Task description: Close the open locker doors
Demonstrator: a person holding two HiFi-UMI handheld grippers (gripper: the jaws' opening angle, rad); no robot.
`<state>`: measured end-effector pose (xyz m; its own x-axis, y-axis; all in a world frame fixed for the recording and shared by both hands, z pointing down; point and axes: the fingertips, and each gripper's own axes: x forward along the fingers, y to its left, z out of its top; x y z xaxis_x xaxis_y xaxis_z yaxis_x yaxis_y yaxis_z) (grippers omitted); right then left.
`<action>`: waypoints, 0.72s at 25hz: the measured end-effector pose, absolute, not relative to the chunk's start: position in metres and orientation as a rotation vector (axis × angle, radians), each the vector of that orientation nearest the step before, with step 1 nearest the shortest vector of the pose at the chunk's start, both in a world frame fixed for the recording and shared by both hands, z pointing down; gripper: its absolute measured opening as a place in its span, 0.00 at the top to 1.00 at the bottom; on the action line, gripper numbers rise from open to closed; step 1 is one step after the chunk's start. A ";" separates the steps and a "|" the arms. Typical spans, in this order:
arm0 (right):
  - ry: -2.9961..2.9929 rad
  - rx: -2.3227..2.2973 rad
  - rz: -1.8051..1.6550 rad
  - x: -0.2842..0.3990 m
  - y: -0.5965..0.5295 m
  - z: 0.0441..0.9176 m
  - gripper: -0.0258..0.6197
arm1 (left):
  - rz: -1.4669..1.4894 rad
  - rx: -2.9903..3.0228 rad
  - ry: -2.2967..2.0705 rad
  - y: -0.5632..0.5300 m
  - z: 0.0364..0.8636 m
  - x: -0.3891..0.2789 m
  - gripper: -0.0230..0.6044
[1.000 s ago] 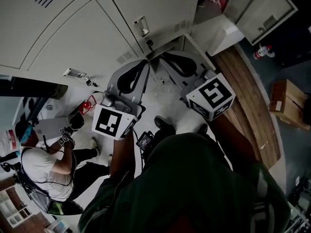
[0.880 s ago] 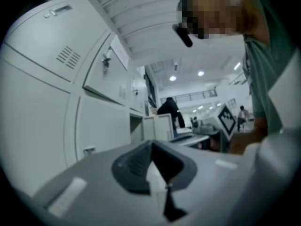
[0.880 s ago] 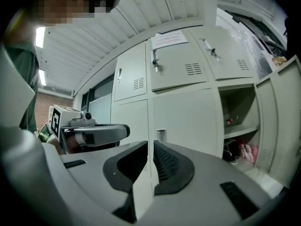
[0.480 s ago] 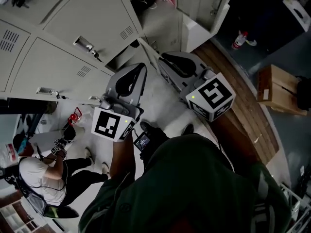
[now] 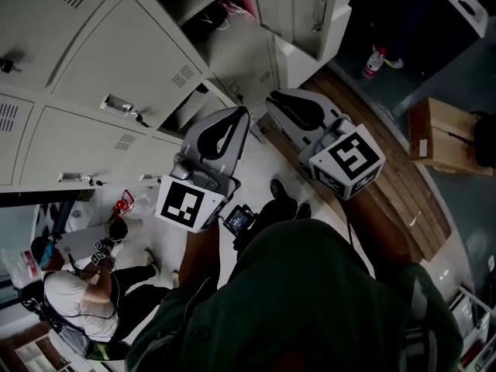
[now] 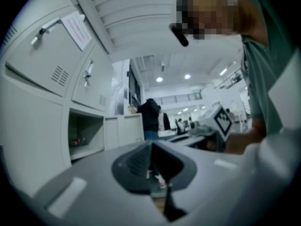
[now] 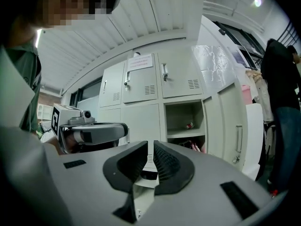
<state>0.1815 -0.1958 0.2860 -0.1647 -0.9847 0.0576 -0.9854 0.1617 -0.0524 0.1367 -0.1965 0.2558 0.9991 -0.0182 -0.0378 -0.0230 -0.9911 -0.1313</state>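
Observation:
A bank of pale grey lockers point(image 5: 116, 60) fills the upper left of the head view. One locker stands open point(image 5: 221, 14), with pink things on its shelf, and its door point(image 5: 306, 10) is swung out to the right. In the right gripper view that open locker point(image 7: 185, 119) and its door point(image 7: 233, 126) lie ahead and to the right. The left gripper view has it at the left point(image 6: 84, 135). My left gripper point(image 5: 239, 115) and right gripper point(image 5: 277, 98) are held side by side short of the lockers. Both are shut and hold nothing.
A person point(image 5: 70, 293) sits on the floor at lower left beside a red object point(image 5: 122, 206). A wooden strip point(image 5: 387, 161) runs along the right, with a cardboard box point(image 5: 438, 138) and a bottle point(image 5: 377, 59) beyond it. More people stand in the room behind point(image 6: 150, 117).
The head view has swung, so the open locker and its door sit higher and nearer the middle. Both grippers have risen slightly toward the lockers, still shut.

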 end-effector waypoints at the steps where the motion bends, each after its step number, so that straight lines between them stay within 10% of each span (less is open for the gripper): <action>1: -2.370 2.039 0.120 0.188 -0.201 0.286 0.90 | 0.060 -3.013 0.013 -0.202 0.256 0.143 0.96; 18: -2.074 2.251 0.093 0.271 -0.228 0.273 0.90 | 0.186 -3.024 -0.262 -0.244 0.238 0.213 0.96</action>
